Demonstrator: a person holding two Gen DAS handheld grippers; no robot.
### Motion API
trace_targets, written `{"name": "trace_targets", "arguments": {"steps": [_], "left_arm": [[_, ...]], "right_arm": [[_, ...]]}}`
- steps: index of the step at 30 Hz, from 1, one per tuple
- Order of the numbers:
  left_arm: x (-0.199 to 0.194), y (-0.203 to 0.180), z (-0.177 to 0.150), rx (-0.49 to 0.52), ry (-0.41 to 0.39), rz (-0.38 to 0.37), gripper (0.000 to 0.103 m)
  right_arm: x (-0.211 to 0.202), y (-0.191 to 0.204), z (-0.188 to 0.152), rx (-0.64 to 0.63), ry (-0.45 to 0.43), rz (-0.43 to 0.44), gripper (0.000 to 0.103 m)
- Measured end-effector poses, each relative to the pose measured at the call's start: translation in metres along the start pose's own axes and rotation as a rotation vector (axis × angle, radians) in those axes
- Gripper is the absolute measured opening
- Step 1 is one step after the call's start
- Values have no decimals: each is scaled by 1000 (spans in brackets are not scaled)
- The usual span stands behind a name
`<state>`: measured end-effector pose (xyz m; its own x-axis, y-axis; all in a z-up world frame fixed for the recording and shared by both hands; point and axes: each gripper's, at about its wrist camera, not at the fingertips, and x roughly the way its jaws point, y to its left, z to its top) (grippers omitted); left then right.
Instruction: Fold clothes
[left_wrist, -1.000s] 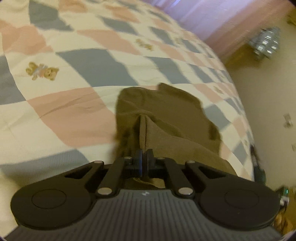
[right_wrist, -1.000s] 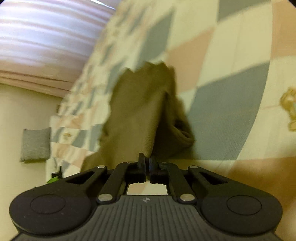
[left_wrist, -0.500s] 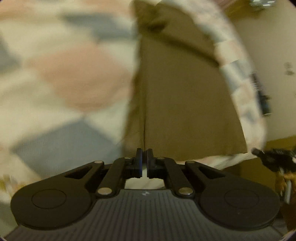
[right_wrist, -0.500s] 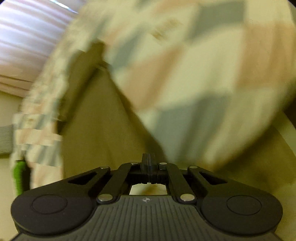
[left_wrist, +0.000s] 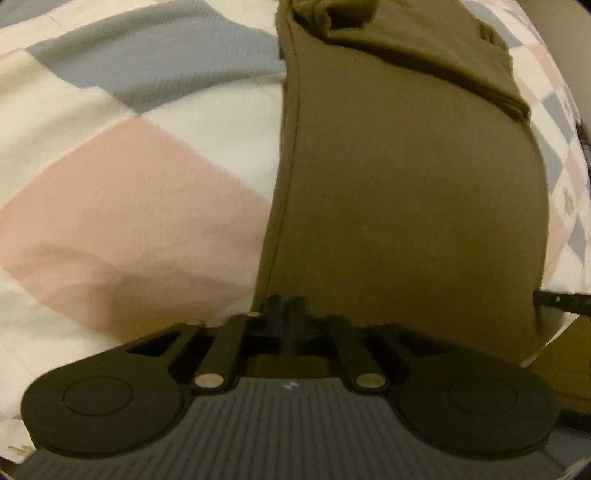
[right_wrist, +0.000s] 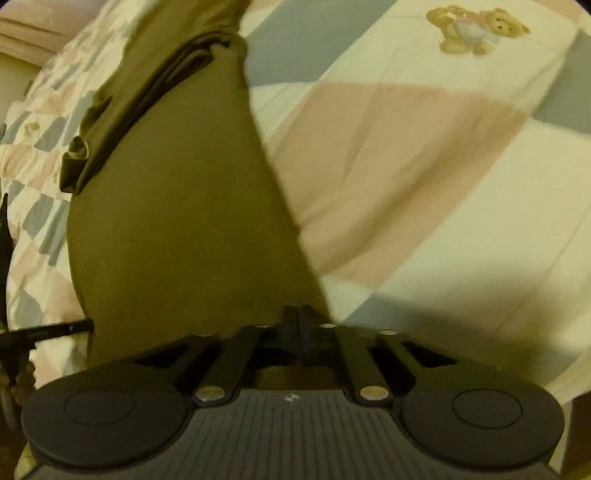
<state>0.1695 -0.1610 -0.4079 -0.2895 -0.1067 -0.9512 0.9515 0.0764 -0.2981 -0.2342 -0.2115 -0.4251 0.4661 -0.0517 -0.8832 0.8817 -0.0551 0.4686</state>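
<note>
Both the left tool (left_wrist: 286, 306) and right tool (right_wrist: 297, 314) pinch the olive garment (left_wrist: 406, 206) at its near corners on the quilt (left_wrist: 129, 206). The grips look thin, so a corner may slip if one side pulls harder.

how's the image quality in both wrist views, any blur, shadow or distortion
Left wrist: dim yellowish light, soft focus, fisheye bending the olive garment; shadow on the quilt near the jaws. Right wrist: similar softness, dark shadow lower right, teddy bear print fairly sharp.

Legible text: none that I can read. Only marking: a small white emblem, no letters, on the ribbed body of the left gripper (left_wrist: 285, 309) and likewise on the right gripper (right_wrist: 298, 317).
</note>
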Motion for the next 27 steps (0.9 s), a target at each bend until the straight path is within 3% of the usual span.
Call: {"name": "trace_targets", "arguments": {"steps": [1,3,6,8,9,10,13,18,20,22,23,24,25,27], "left_arm": [[-17,-3,14,2,-46,-24,2],[-46,-13,53,52,-139,-22,6],[-60,-36,144,162,-276,-10,18],[-56,-55,217,226,-361,-51,26],[-49,-66,247,260,-382,-71,38],[-41,-76,277,292,-389,-64,42],[-2,-88,343,362,-347,-81,42],[72,-75,409,342,-183,-111,46],[91,-73,420,317,-153,-173,46],[102,-74,424,324,-149,-223,41],[104,-77,423,344,-160,-233,35],[103,-82,421,377,-182,-228,15],[99,-86,416,423,-210,-213,7],[87,-93,402,534,-270,-173,7]], "right_arm": [[-15,4,21,-35,-24,24,10],[-42,18,75,-143,-92,61,22],[-50,56,174,-328,-214,97,30],[-35,90,243,-432,-283,127,33],[-22,109,274,-481,-306,146,38],[-9,125,299,-506,-314,148,41],[37,155,354,-559,-282,158,48],[92,147,392,-493,-199,224,54],[103,145,395,-462,-188,274,54],[114,142,398,-431,-176,325,42],[117,142,398,-430,-179,333,7],[114,145,394,-456,-202,313,8],[108,149,387,-505,-241,294,8],[90,163,362,-677,-327,258,7]]}}
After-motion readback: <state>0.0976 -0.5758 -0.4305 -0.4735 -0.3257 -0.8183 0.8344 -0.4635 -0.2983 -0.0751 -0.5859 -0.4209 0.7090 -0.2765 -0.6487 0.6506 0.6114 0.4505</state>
